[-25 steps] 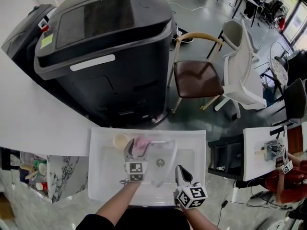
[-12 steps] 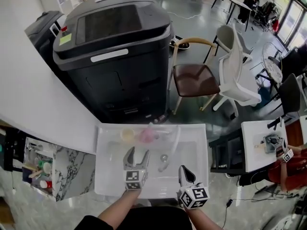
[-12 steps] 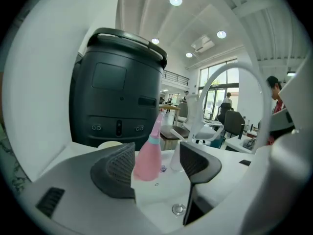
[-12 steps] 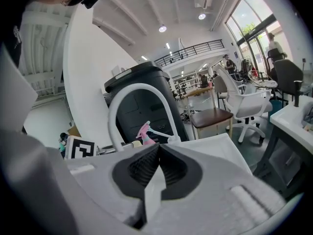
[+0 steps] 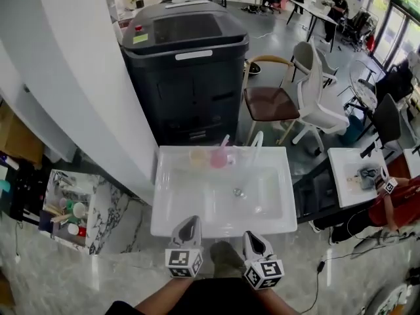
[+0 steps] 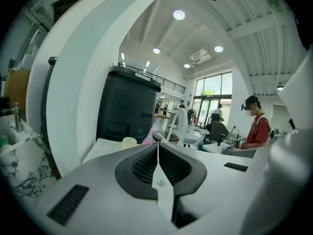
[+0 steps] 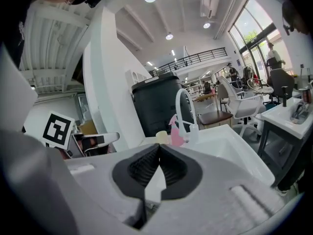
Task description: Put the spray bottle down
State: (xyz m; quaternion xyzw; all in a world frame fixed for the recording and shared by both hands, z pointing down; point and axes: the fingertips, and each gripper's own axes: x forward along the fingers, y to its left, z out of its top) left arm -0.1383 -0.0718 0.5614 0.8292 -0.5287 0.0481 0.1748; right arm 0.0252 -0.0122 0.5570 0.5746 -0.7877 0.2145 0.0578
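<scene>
The pink spray bottle (image 5: 218, 157) stands upright on the back rim of the white sink (image 5: 197, 222), between a cream cup (image 5: 197, 156) and the curved faucet (image 5: 254, 144). Both grippers are drawn back in front of the sink's near edge, well apart from the bottle. My left gripper (image 5: 189, 227) has its jaws closing to shut with nothing between them; in the left gripper view its tips (image 6: 157, 145) meet. My right gripper (image 5: 253, 239) is shut and empty too. The right gripper view shows the bottle (image 7: 175, 131) and cup (image 7: 162, 136) beyond its tips (image 7: 159, 148).
A big black machine (image 5: 187, 71) stands behind the sink. A white column (image 5: 85, 77) is at the left, with a marble shelf of small items (image 5: 72, 215) below it. Chairs (image 5: 272, 104) and a white table (image 5: 357, 176) with a person in red (image 5: 394, 205) are at the right.
My left gripper, open around the pink bottle a second ago, left it standing at the sink's back, pulled away and shut. Both grippers drew back past the sink's near edge.
</scene>
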